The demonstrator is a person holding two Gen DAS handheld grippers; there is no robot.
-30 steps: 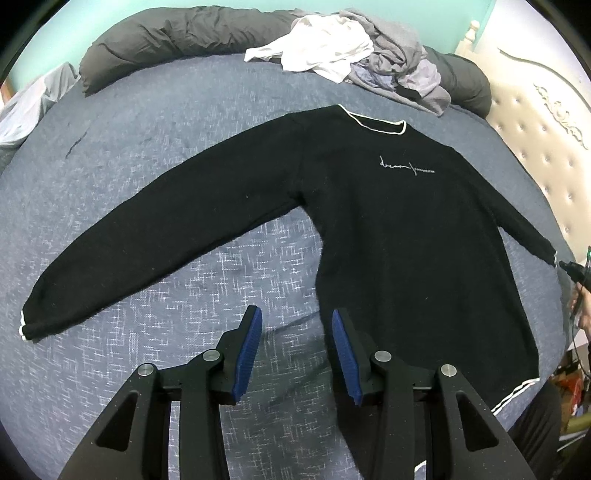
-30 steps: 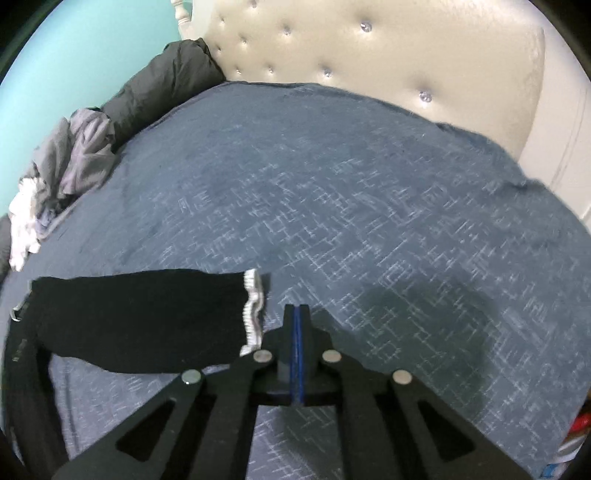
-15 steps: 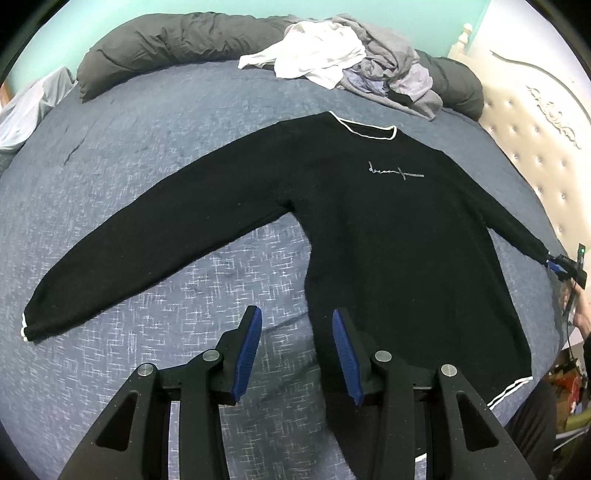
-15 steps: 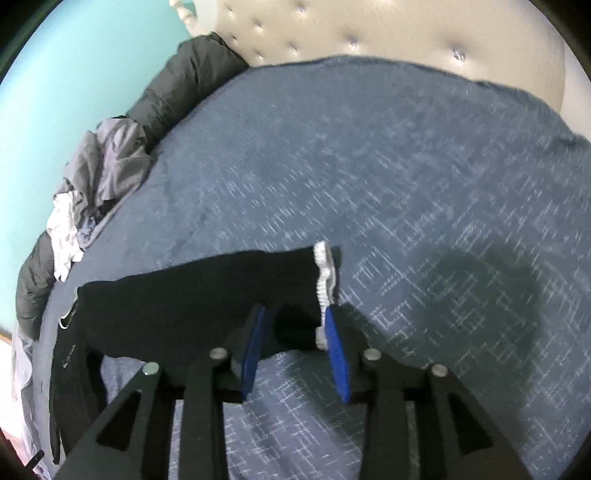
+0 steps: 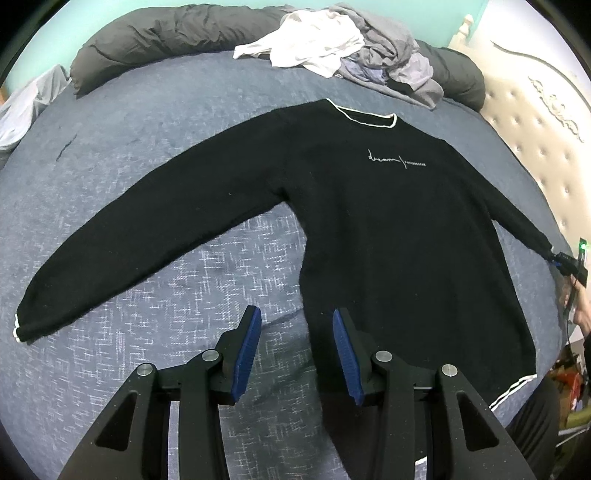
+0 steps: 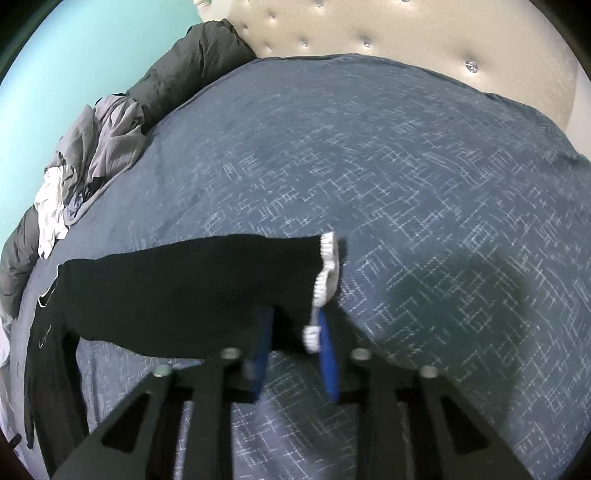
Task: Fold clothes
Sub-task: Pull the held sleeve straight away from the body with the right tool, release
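A black sweater (image 5: 388, 221) with white trim lies face up and spread out on the blue bed cover (image 5: 147, 118). Its one sleeve (image 5: 147, 236) stretches to the left. My left gripper (image 5: 295, 332) is open and empty, hovering by the sweater's lower left side edge. My right gripper (image 6: 291, 332) is open, with the cuff (image 6: 325, 266) of the other sleeve (image 6: 192, 288) lying between its blue pads. In the left wrist view the right gripper (image 5: 565, 258) sits at that sleeve's end, far right.
A pile of white and grey clothes (image 5: 354, 48) lies at the back of the bed on a dark grey rolled duvet (image 5: 166, 40). A tufted cream headboard (image 6: 369, 26) borders the bed. Open bed cover (image 6: 406, 166) lies beyond the cuff.
My right gripper has opened and moved over the sleeve cuff, which now lies between its pads. The left gripper has drifted slightly, still open.
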